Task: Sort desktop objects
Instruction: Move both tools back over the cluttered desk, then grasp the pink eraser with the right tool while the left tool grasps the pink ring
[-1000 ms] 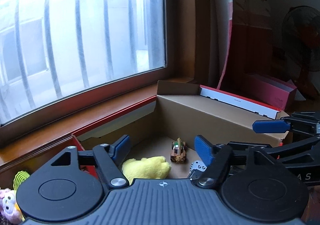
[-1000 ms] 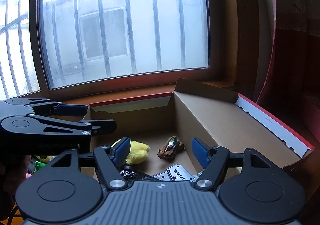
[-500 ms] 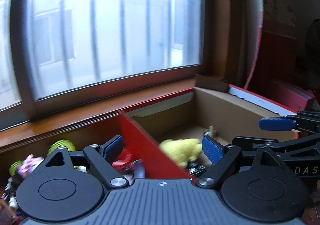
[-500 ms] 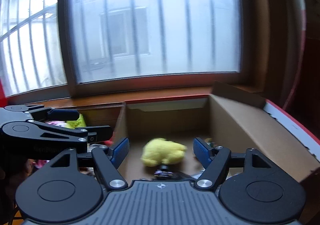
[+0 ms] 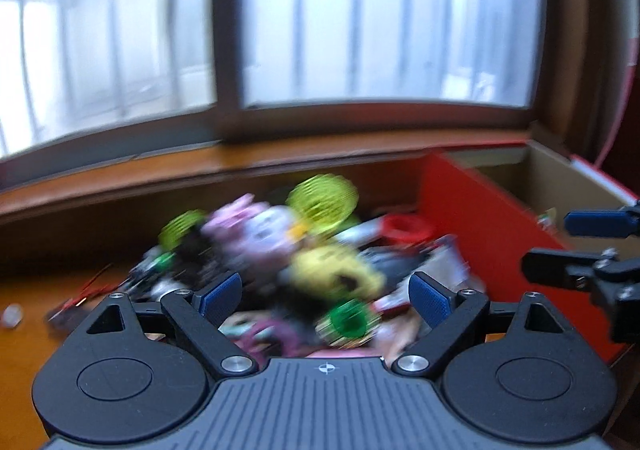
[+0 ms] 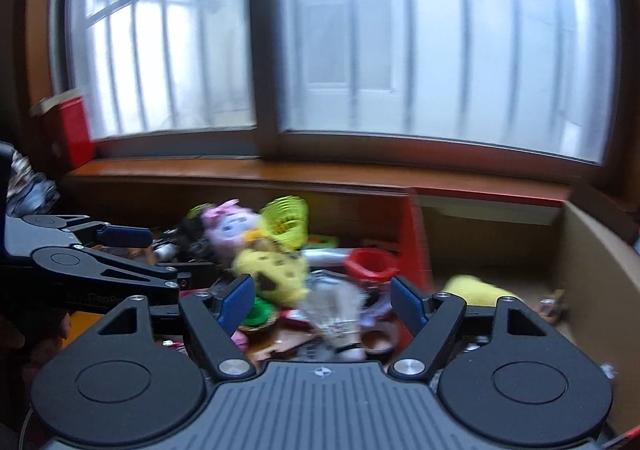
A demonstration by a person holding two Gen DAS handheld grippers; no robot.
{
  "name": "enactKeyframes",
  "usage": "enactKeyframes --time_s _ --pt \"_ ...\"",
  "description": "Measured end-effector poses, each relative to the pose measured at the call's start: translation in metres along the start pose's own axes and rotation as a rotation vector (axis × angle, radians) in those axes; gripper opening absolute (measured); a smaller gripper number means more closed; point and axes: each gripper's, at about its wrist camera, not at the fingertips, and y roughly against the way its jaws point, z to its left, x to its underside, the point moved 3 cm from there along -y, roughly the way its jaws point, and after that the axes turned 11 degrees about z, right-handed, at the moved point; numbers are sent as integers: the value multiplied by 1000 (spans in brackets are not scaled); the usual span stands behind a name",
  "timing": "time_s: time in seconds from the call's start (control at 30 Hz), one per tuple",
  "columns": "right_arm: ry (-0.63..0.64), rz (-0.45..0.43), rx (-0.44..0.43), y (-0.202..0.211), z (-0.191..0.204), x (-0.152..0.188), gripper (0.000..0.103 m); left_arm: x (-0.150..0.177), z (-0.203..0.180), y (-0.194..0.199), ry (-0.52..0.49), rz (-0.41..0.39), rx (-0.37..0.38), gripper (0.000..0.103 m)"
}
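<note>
Both views are now swung left from the cardboard box point(image 6: 592, 290) to the toy pile point(image 5: 304, 250); the left gripper point(image 5: 326, 296) and right gripper point(image 6: 324, 302) are held apart, empty, below the barred window point(image 6: 400, 41).

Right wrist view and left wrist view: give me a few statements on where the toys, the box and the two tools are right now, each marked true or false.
1. Both tools, left and right, are open and hold nothing. True.
2. The pile of toys lies inside the cardboard box. False: it lies outside, left of the box's red wall.
3. A yellow plush lies in the cardboard box. True.
4. The red cup sits on the window sill. False: it is in the pile beside the red wall.
5. The left tool shows at the right wrist view's left edge. True.
</note>
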Motion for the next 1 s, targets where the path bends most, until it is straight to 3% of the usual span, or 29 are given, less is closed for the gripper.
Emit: enactKeyframes --time_s 0.3,0.5,0.7,0.83,1.0 --pt "24 135 -96 -48 52 9 75 37 69 -1 69 98 -101 91" --pt "5 244 -104 -84 68 26 69 49 79 -12 45 149 -77 91" --pt "-11 295 -76 -103 74 35 68 53 81 -26 12 181 -36 90" --pt "-32 319 -62 -111 74 36 60 48 77 -28 -41 166 -13 79" --pt "-34 321 -39 -115 76 36 57 32 63 -33 -150 118 10 77"
